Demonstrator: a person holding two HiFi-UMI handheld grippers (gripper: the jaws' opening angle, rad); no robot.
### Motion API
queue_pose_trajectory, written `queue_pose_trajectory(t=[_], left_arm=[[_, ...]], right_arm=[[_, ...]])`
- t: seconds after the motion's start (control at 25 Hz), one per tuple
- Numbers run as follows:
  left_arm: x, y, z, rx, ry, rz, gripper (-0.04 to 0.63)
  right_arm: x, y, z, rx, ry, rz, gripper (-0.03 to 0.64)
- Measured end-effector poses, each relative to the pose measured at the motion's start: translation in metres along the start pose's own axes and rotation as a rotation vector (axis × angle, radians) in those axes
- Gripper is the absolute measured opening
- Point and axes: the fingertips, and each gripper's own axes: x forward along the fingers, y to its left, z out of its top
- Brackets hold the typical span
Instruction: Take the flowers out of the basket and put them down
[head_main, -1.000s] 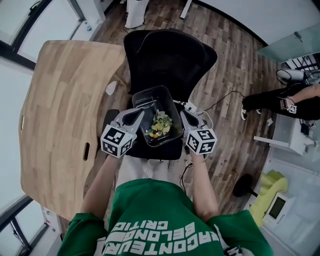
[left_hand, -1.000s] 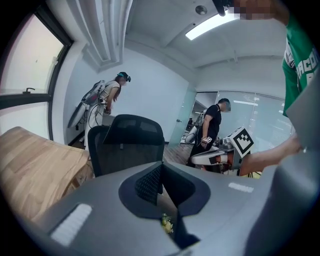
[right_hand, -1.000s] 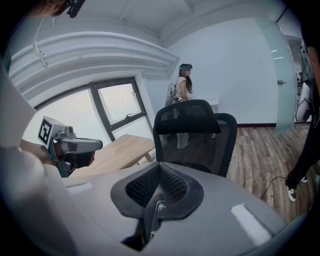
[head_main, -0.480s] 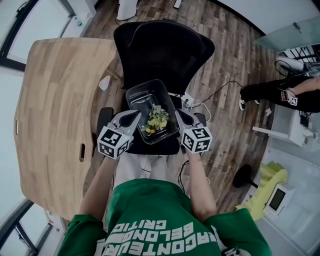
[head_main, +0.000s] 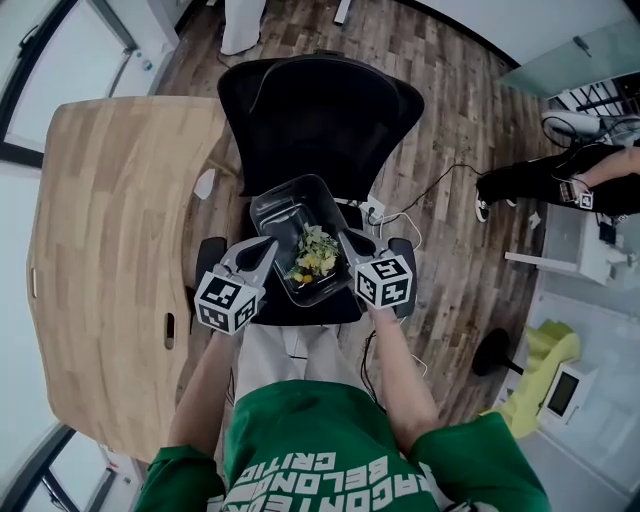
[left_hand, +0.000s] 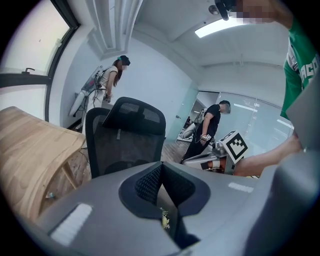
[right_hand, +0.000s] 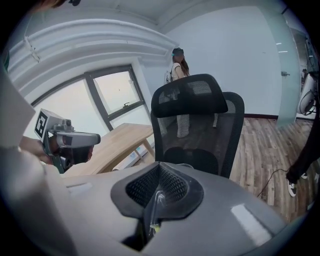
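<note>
A clear, dark-looking basket (head_main: 283, 205) hangs over the seat of a black office chair (head_main: 320, 110). A small bunch of yellow and green flowers (head_main: 314, 256) lies in its near end. My left gripper (head_main: 270, 243) is shut on the basket's left rim and my right gripper (head_main: 343, 236) is shut on its right rim. In the left gripper view the jaws (left_hand: 160, 175) are pinched together, with a bit of the flowers (left_hand: 163, 218) showing below them. The right gripper (right_hand: 159, 175) grips the thin clear rim (right_hand: 154, 200) in its own view.
A wooden table (head_main: 100, 250) stands to the left of the chair. A cable and a power strip (head_main: 378, 212) lie on the plank floor at the right. A person in black (head_main: 560, 190) is at the far right, and another person stands by the far wall (left_hand: 111, 80).
Both grippers and the basket between them have sunk toward the chair seat. The grip on both rims is unchanged.
</note>
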Motion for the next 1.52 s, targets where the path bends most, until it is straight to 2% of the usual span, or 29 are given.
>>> queue_pose_trajectory(t=[0.32,0.52,1.04,1.52], left_arm=[[0.013,0.030,-0.024,-0.056,-0.015,0.009,0.018],[0.025,0.044,-0.047,-0.075,0.006,0.000,0.017],[0.034,0.065,-0.097,-0.095,0.020,-0.019,0.017],[0.036,0.072,-0.098,-0.130,-0.011,-0.016,0.017]], right_arm=[[0.061,-0.015,-0.032,0.001,0.085,-0.024,0.006],[0.092,-0.016,-0.054,-0.007,0.121,-0.014,0.006],[0.126,-0.021,-0.130,0.039,0.177,-0.035,0.006],[0.162,-0.025,-0.143,0.022,0.220,-0.022,0.008]])
